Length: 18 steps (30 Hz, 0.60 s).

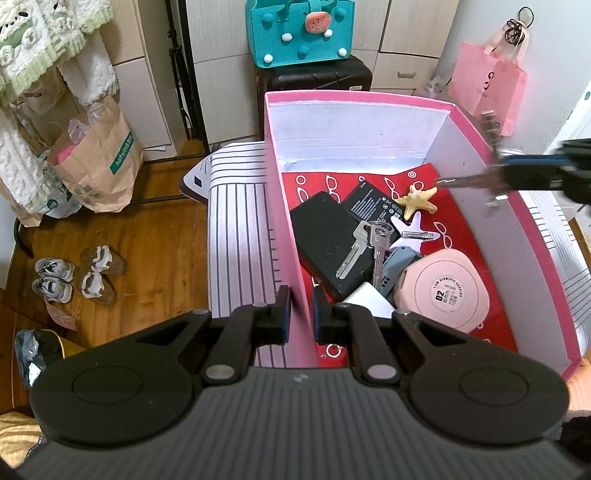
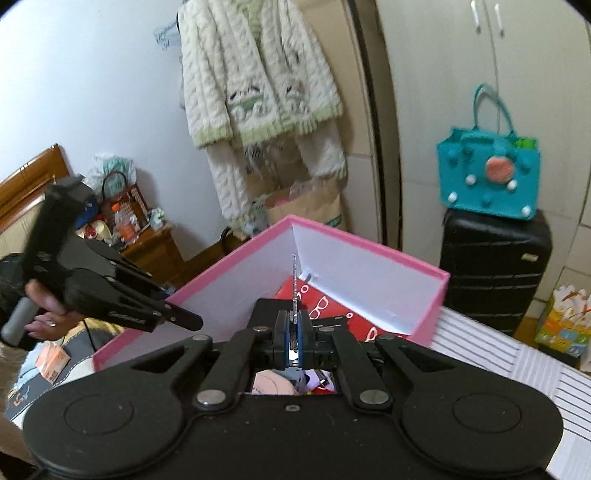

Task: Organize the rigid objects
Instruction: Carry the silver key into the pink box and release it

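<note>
A pink box [image 1: 354, 96] with white inner walls stands on a striped cover. My left gripper [image 1: 301, 314] is shut on its near left wall. Inside lie a red pouch [image 1: 465, 243], a black power bank [image 1: 321, 236], a black battery [image 1: 373, 203], keys [image 1: 360, 247], a yellow starfish [image 1: 417, 201], a hair clip [image 1: 417, 234] and a pink round case [image 1: 443, 291]. My right gripper [image 2: 293, 332] is shut on a thin metal piece [image 2: 294, 280] that sticks out past the fingertips. It hovers over the box's right wall [image 1: 498, 177], blurred.
The pink box [image 2: 369, 246] fills the middle of the right wrist view, with the left gripper [image 2: 181, 319] and a hand [image 2: 44, 314] at its left wall. Behind are a black suitcase [image 1: 314, 75], a teal bag [image 1: 299, 33] and a pink paper bag [image 1: 487, 85]. Shoes [image 1: 74, 277] lie on the wooden floor.
</note>
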Each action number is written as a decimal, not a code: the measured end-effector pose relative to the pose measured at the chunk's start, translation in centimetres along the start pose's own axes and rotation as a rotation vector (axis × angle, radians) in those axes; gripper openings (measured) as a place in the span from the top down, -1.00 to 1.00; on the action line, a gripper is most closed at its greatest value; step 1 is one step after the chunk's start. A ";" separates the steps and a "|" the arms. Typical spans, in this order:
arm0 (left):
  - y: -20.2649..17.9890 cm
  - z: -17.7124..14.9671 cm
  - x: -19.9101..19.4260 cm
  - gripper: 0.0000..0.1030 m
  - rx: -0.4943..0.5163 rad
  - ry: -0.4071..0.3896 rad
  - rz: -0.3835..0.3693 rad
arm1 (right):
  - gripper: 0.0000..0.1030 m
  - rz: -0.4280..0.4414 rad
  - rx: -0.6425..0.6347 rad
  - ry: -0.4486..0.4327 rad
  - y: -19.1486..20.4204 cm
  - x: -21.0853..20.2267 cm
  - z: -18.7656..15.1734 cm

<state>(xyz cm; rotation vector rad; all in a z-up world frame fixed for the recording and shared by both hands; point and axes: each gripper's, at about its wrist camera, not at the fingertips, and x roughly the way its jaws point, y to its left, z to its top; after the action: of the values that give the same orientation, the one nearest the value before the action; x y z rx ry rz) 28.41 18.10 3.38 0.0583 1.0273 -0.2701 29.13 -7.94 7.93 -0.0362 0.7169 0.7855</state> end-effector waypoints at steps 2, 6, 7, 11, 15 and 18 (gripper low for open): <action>0.0 -0.1 0.0 0.79 -0.001 -0.002 -0.002 | 0.90 0.010 0.008 0.028 -0.3 1.9 0.4; 0.1 0.0 0.0 0.79 -0.010 -0.002 -0.010 | 0.90 0.032 0.031 0.080 -1.0 5.1 1.0; 0.1 -0.1 0.0 0.79 -0.010 -0.002 -0.010 | 0.90 0.035 0.036 0.089 -1.3 5.6 0.8; 0.0 -0.1 0.0 0.79 -0.010 -0.004 -0.009 | 0.89 0.032 0.052 0.126 -1.9 8.0 1.1; 0.0 -0.2 -0.1 0.78 -0.013 -0.005 -0.012 | 0.86 0.023 0.054 0.159 -2.0 9.4 1.1; -0.1 -0.2 -0.1 0.78 -0.014 -0.005 -0.011 | 0.68 0.019 0.058 0.140 -2.0 8.7 1.4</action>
<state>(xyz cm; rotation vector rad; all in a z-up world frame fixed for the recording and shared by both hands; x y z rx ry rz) 28.18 18.10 3.33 0.0398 1.0245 -0.2728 35.46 -3.51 3.29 -0.0325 0.8733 0.7854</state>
